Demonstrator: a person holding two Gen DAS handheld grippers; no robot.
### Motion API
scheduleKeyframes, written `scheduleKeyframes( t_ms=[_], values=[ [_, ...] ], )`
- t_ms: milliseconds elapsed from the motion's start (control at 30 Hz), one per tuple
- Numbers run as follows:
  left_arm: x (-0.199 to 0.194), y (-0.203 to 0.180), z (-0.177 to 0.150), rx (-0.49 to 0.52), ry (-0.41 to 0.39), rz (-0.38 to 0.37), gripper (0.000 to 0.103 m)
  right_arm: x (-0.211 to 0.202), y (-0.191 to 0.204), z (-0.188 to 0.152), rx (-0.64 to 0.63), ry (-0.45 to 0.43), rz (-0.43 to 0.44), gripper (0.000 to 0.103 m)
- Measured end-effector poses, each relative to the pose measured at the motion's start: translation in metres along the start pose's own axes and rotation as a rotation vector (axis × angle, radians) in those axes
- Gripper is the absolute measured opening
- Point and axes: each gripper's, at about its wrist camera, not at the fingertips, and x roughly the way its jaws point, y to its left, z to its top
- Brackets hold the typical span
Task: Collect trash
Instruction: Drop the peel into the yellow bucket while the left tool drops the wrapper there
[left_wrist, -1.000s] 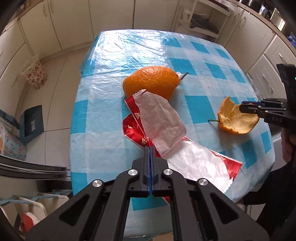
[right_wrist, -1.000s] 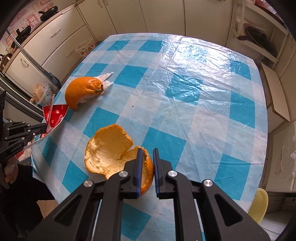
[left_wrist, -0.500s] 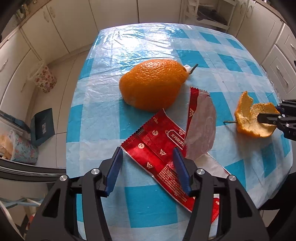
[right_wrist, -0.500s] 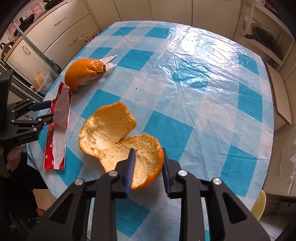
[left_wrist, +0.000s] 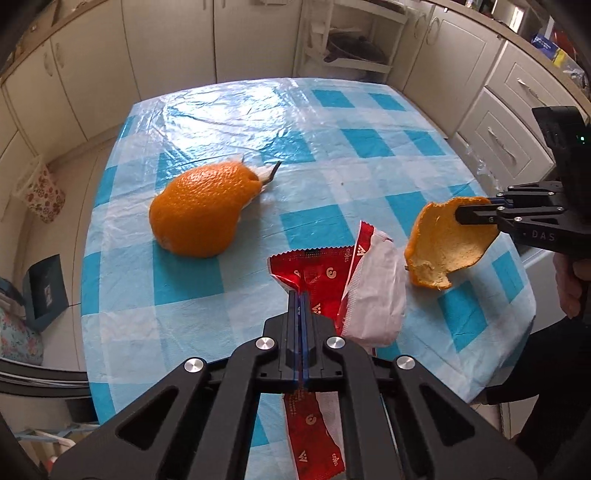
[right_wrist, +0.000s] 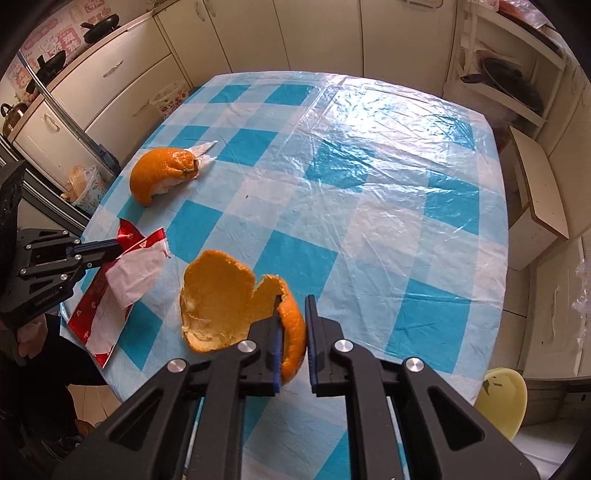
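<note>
L claw (left_wrist: 300, 295) clamped tight on red wrapper (left_wrist: 317, 275); R claw (right_wrist: 291, 325) pinching orange peel (right_wrist: 225, 302) rim, both above bench (right_wrist: 369, 184).

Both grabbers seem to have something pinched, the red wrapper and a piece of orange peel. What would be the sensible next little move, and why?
Probably lift both away toward a bin. The left hand-held gripper is shut on the red wrapper, and the right hand-held gripper pinches the orange peel. A second, larger peel lies on the table for a later trip. No bin is clearly identifiable.
</note>
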Motion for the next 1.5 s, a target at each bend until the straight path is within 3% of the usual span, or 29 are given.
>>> scheduleKeyframes(
  t_ms=[467,933,1067,1267,1367,1500],
  values=[
    [-0.007,-0.091,0.022,0.171,-0.126,0.102,0.001,-0.028,-0.049,-0.024,0.092,-0.046,-0.06,0.011],
    [-0.002,-0.171,0.028,0.315,-0.197,0.095,0.001,-0.054,-0.098,-0.048,0.183,-0.087,-0.099,0.011],
    [0.002,-0.181,0.031,0.315,-0.197,0.054,0.001,-0.064,-0.111,-0.054,0.186,-0.101,-0.151,0.011],
    [0.005,-0.182,0.046,0.213,-0.192,-0.058,0.001,-0.089,-0.164,-0.07,0.249,-0.118,-0.283,0.011],
    [0.003,-0.198,0.049,0.196,-0.207,-0.095,0.001,-0.088,-0.199,-0.089,0.279,-0.062,-0.382,0.011],
    [0.009,-0.23,0.052,0.158,-0.203,-0.171,0.001,-0.064,-0.236,-0.119,0.293,0.078,-0.478,0.011]
  ],
)
